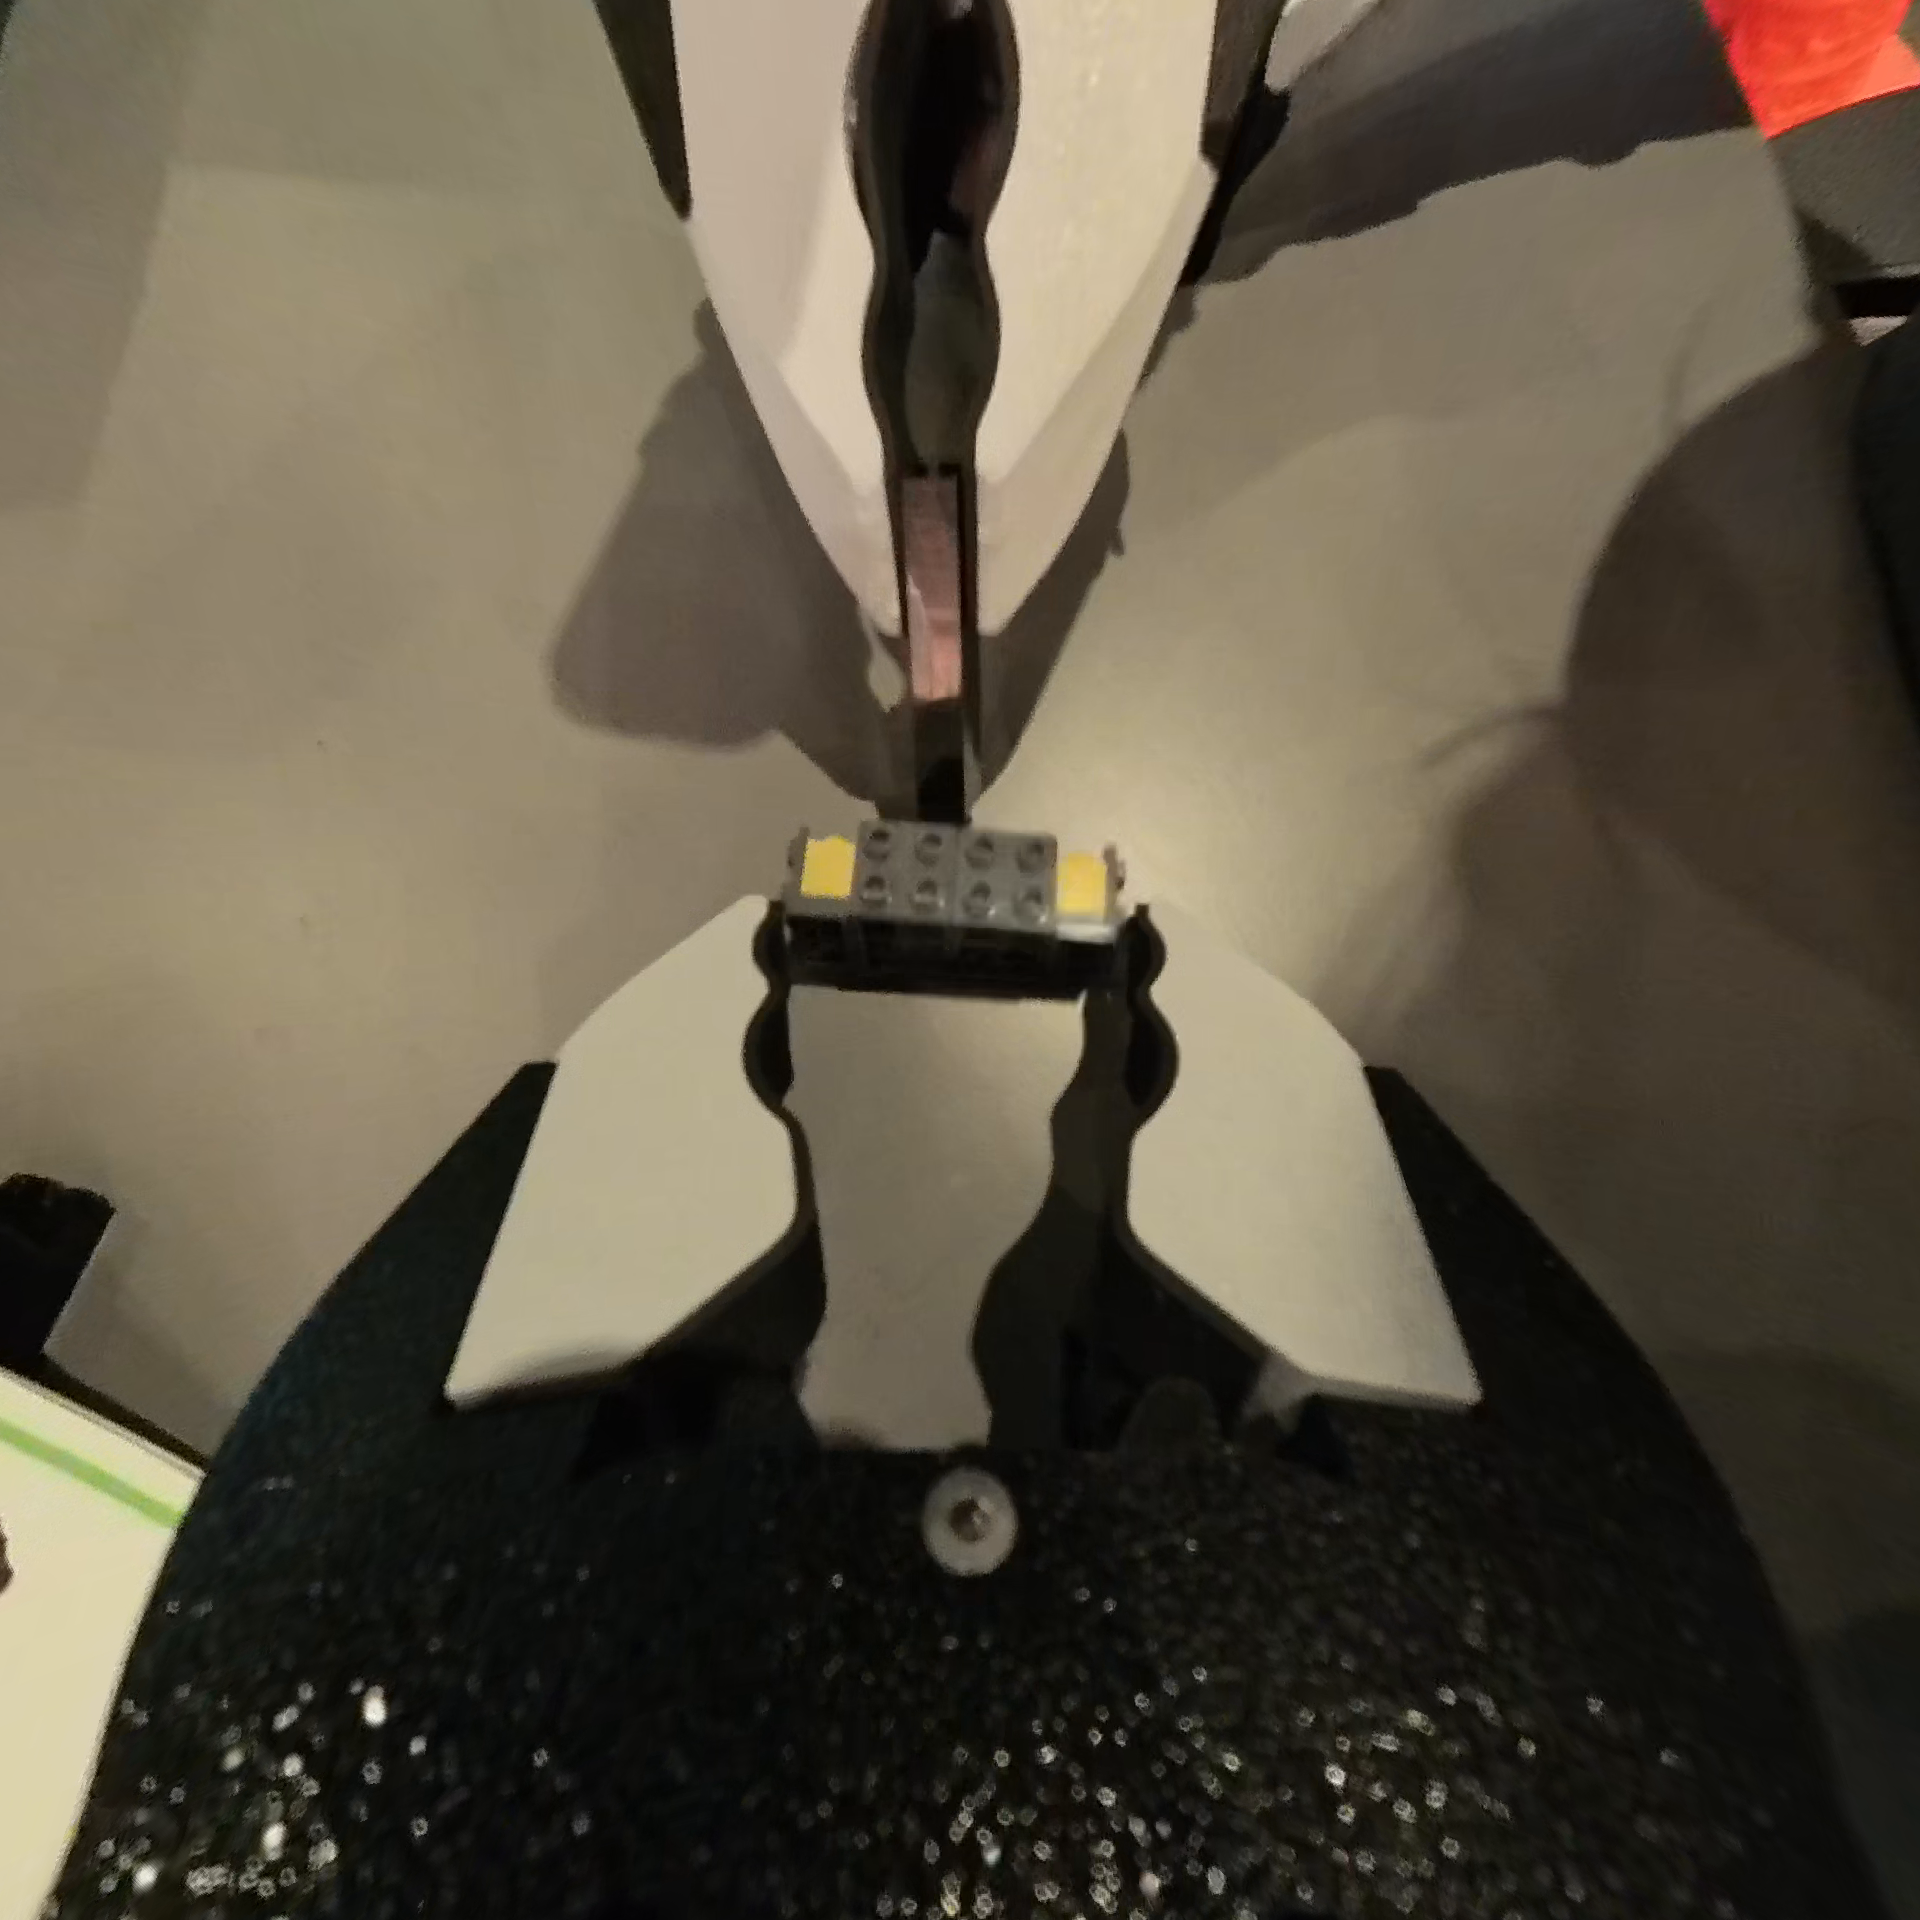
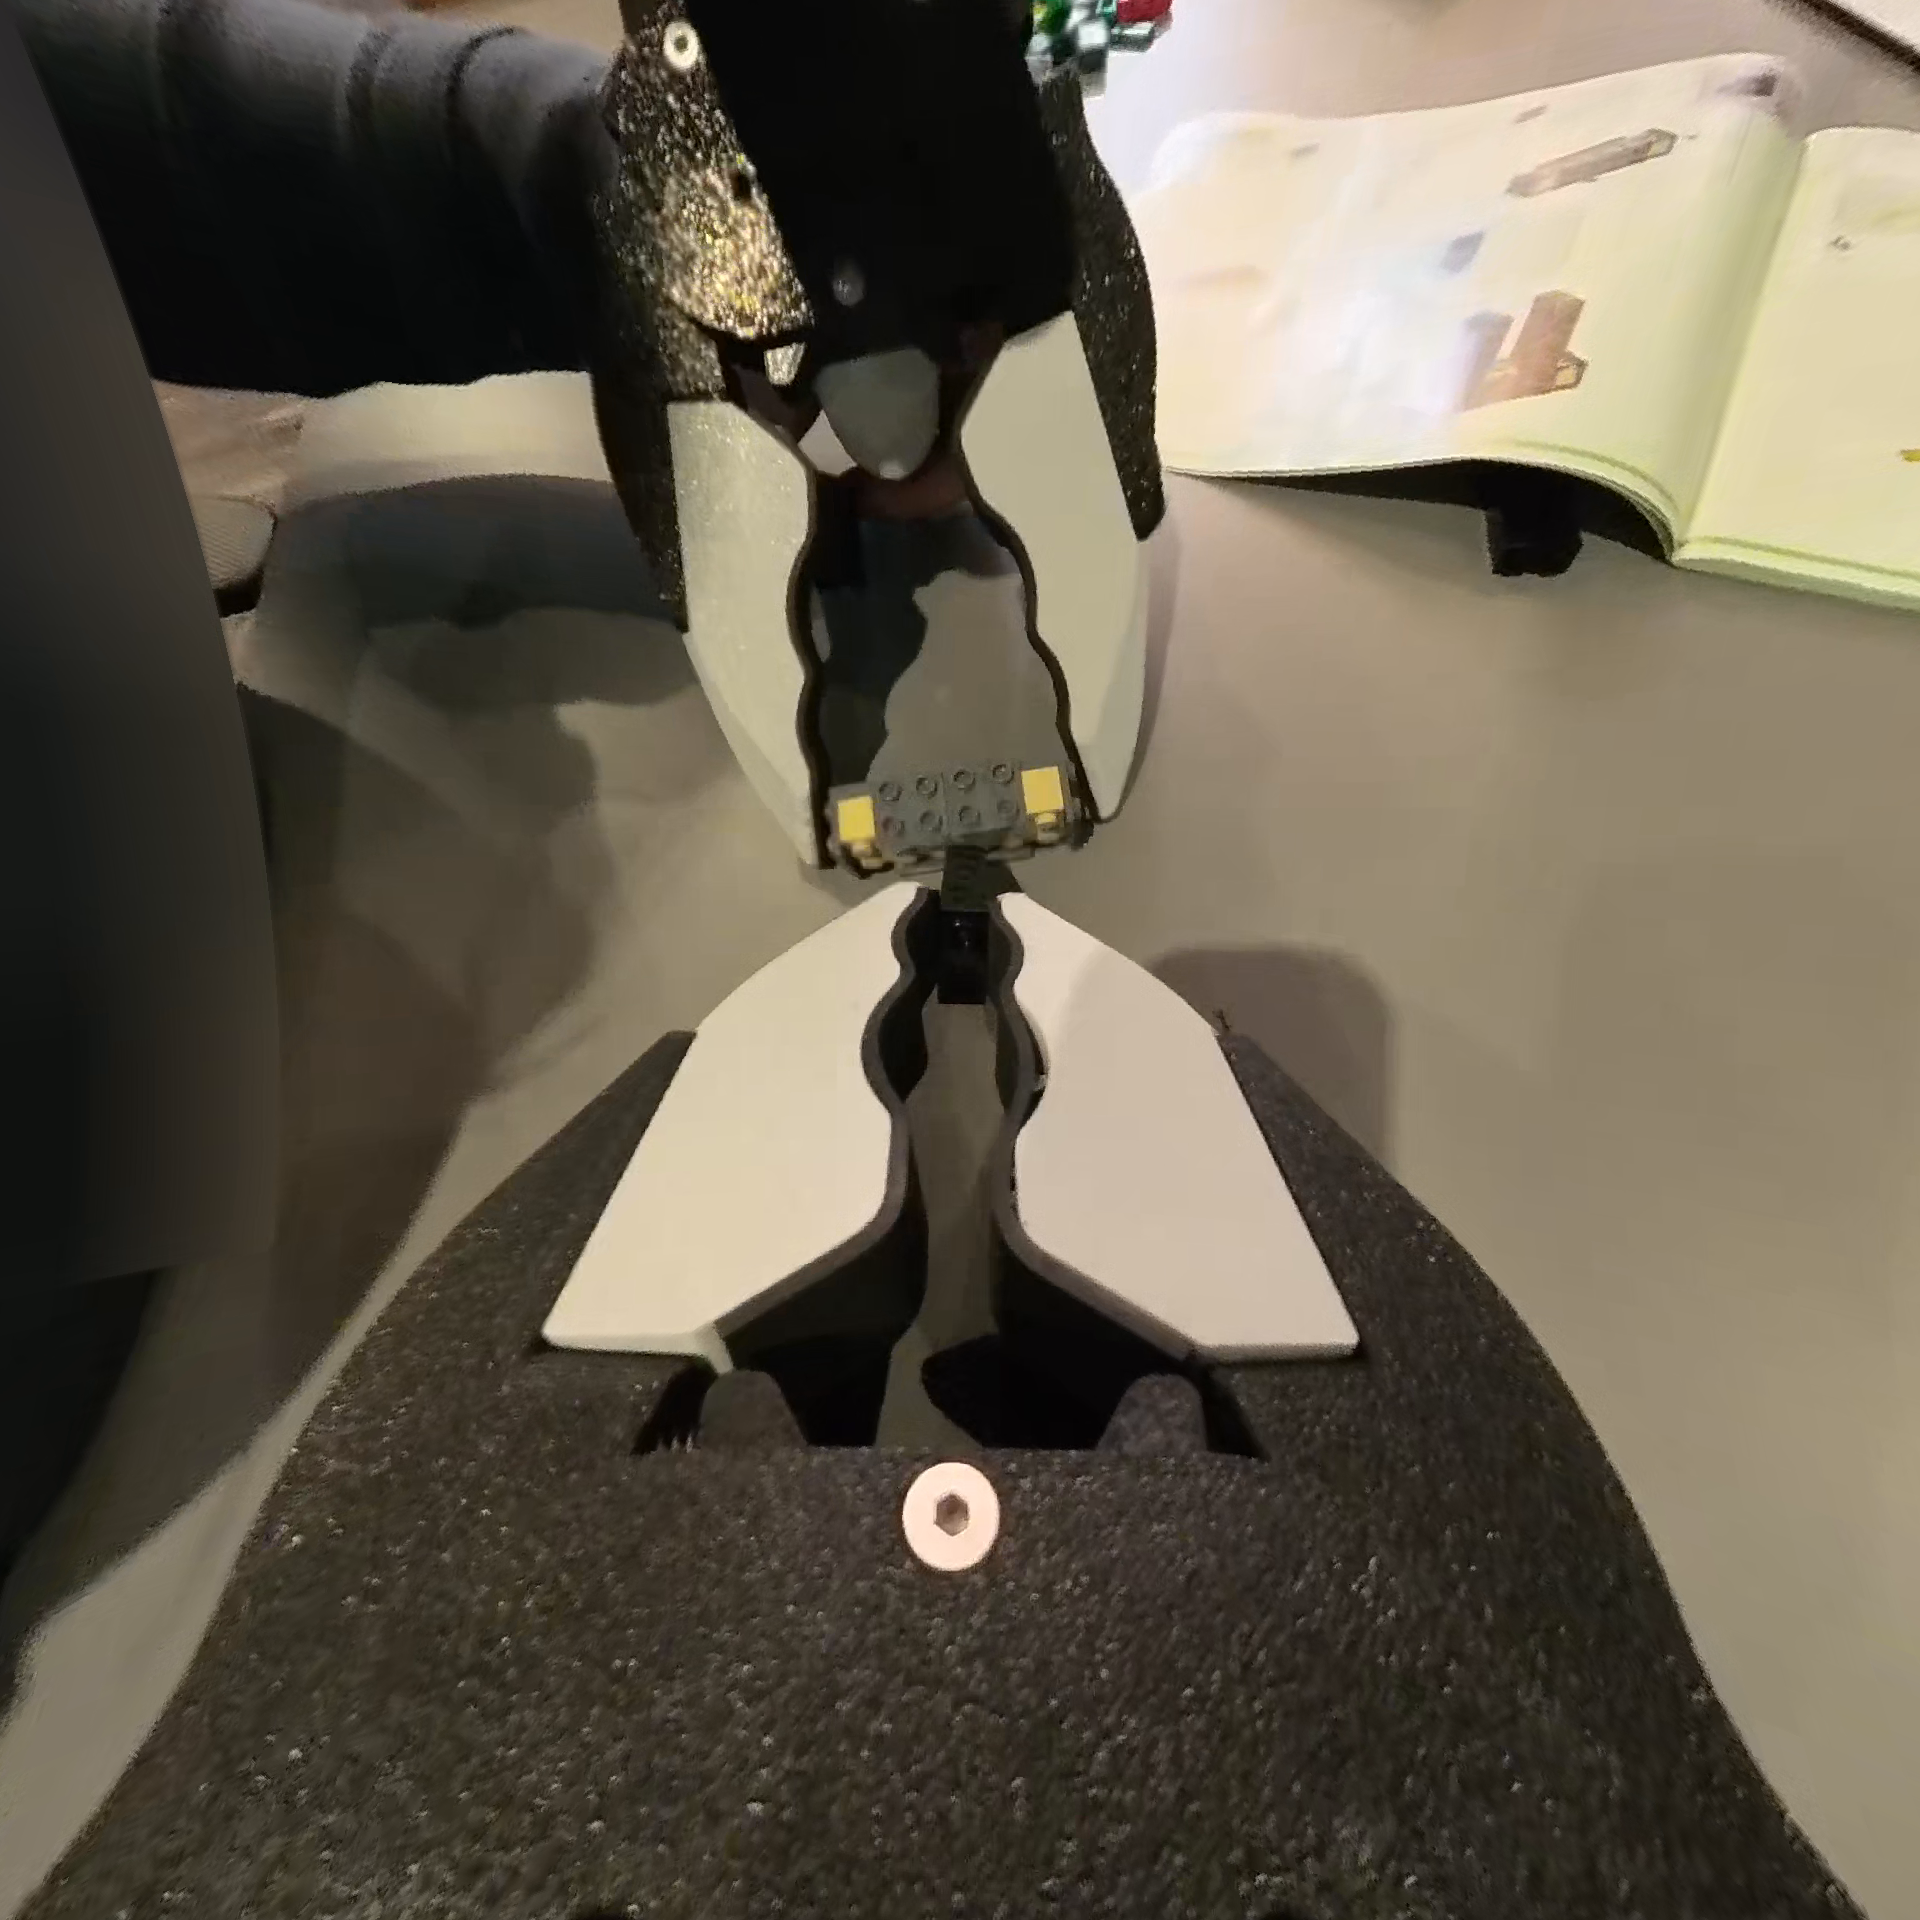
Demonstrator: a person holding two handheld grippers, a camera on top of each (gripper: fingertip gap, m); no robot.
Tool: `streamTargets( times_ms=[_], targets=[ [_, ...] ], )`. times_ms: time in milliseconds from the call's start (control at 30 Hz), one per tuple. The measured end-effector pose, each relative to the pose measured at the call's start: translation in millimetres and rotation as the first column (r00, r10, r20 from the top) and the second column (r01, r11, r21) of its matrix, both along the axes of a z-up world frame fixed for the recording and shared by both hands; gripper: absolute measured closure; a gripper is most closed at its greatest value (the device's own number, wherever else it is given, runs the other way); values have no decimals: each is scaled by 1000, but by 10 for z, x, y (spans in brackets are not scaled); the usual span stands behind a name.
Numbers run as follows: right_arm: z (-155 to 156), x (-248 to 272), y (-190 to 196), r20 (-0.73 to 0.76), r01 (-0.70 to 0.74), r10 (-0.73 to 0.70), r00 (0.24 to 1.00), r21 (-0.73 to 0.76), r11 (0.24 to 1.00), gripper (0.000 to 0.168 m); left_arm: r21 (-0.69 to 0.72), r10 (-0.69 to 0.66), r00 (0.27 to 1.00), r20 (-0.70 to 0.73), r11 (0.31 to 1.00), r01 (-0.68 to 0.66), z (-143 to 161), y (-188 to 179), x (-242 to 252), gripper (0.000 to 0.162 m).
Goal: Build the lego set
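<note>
My left gripper (image 1: pixel 951 940) is shut on a grey studded lego assembly (image 1: pixel 951 883) with a yellow tile at each end, gripping it by its two ends above the table. My right gripper (image 2: pixel 958 930) is shut on a small black lego piece (image 2: pixel 961 940), whose tip meets the side of the assembly (image 2: pixel 951 816). In the left wrist view the right gripper (image 1: pixel 930 800) comes in from the top, with the black piece (image 1: pixel 935 764) touching the assembly's far edge. In the right wrist view the left gripper (image 2: pixel 956 831) reaches down from the top.
An open instruction booklet (image 2: pixel 1558 312) lies on the grey table (image 2: pixel 1455 935) at the back right, with loose coloured bricks (image 2: pixel 1091 26) beyond it. A dark sleeve (image 2: pixel 312 208) fills the upper left. A white sheet with a green line (image 1: pixel 73 1507) lies at lower left. Some 5 centimetres of space lies between my two pairs of fingers.
</note>
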State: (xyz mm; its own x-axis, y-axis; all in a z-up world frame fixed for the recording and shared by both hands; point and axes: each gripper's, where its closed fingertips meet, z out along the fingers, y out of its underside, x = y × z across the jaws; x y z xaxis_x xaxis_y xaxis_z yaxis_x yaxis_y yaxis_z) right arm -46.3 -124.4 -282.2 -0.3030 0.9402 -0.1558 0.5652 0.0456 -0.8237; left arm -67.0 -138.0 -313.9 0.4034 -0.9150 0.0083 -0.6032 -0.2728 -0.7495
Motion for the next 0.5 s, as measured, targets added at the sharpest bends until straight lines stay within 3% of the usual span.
streamTargets(
  times_ms=[200, 500],
  targets=[
    [-45, -24, -52, 5, -9, 9, 1000, 10, 1000, 160, 8, 32, 999, 1, 999, -32, -4, 21, 8, 89],
    [-66, -61, -94, -13, -24, 24, 1000, 5, 1000, 161, 0, -133, 991, 2, 991, 133, -10, -40, 47, 86]
  ],
)
